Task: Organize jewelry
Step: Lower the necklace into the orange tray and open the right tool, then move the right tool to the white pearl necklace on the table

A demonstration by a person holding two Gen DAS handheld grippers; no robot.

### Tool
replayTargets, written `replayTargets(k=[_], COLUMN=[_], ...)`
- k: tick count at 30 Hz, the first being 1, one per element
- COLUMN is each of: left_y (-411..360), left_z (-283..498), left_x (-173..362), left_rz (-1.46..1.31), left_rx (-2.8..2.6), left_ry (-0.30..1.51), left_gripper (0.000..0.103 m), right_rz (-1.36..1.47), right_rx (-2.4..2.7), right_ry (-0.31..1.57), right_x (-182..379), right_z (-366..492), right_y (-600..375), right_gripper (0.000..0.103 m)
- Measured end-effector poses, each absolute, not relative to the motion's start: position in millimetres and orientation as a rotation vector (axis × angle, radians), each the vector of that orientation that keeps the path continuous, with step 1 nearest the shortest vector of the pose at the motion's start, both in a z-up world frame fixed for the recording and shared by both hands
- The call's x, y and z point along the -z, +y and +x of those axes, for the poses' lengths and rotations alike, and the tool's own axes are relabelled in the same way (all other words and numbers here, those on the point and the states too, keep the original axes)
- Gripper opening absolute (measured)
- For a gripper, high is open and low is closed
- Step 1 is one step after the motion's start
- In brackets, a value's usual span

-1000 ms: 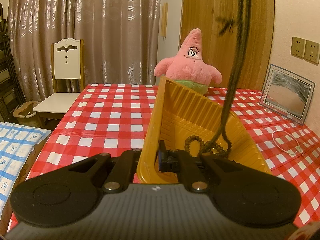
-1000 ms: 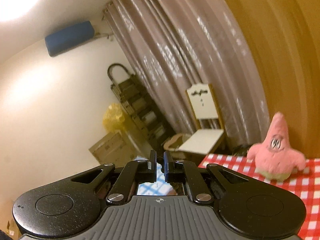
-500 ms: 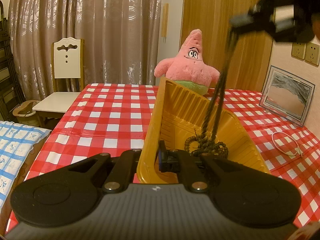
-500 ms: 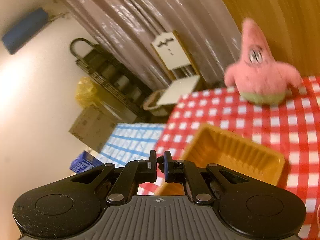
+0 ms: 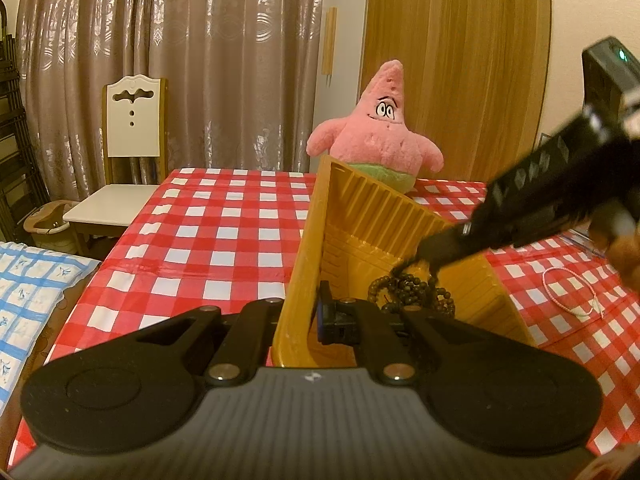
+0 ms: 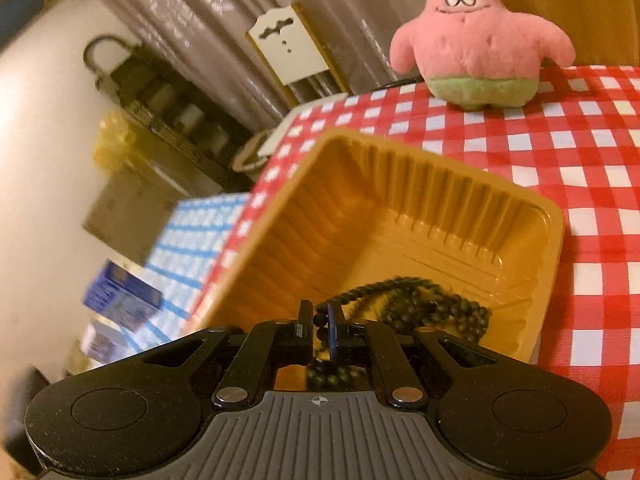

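Step in hand: placing bead strand into yellow tray. Right gripper clamped on strand inside tray; left gripper clamped on tray wall. Next: release strand, then withdraw.

Open checked tablecloth left of the left fingers. Ahead, yellow tray's ribbed walls, bead strand heaped on its floor, pink starfish plush beyond the far rim.
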State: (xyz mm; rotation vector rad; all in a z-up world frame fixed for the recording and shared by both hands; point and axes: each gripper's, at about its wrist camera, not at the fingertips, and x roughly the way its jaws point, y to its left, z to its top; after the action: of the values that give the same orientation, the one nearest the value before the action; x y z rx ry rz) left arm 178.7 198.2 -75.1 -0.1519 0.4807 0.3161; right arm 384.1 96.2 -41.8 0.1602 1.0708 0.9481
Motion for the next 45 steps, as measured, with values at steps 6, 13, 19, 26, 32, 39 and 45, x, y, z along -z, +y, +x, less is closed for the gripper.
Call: replayTargets(k=[6, 13, 19, 26, 32, 39, 45], left_y=[198, 198, 198, 198, 198, 199, 200], left_z=[181, 180, 179, 179, 178, 178, 178], left_x=[75, 76, 76, 76, 76, 77, 78], left_rz=[-0.154, -0.156, -0.158, -0.157, -0.157, -0.156, -0.155], left_rx=[-0.317, -0.317, -0.319, -0.321, -0.322, -0.325, -0.325], left_ry=[0.483, 0.484, 0.486, 0.488, 0.49, 0.493, 0.495], left_gripper=[0.005, 0.005, 0.005, 0.005, 0.005, 0.005, 0.005], right_rz=[0.119, 0.094, 0.051, 0.028, -0.018, -0.051, -0.076], right_rx=[-0.909, -0.85, -0.77, -0.66, -0.575, -0.513, -0.483], right_ry=[1.044, 0.982, 0.951, 0.939, 0.937, 0.952, 0.961], right_x=[46, 39, 39, 45, 53, 65, 73], right_z=[365, 351, 341, 338, 337, 337, 340], right_y=[88, 61, 27, -16, -50, -78, -91], right_gripper=[0.051, 0.056, 0.056, 0.056, 0.056, 0.056, 0.056])
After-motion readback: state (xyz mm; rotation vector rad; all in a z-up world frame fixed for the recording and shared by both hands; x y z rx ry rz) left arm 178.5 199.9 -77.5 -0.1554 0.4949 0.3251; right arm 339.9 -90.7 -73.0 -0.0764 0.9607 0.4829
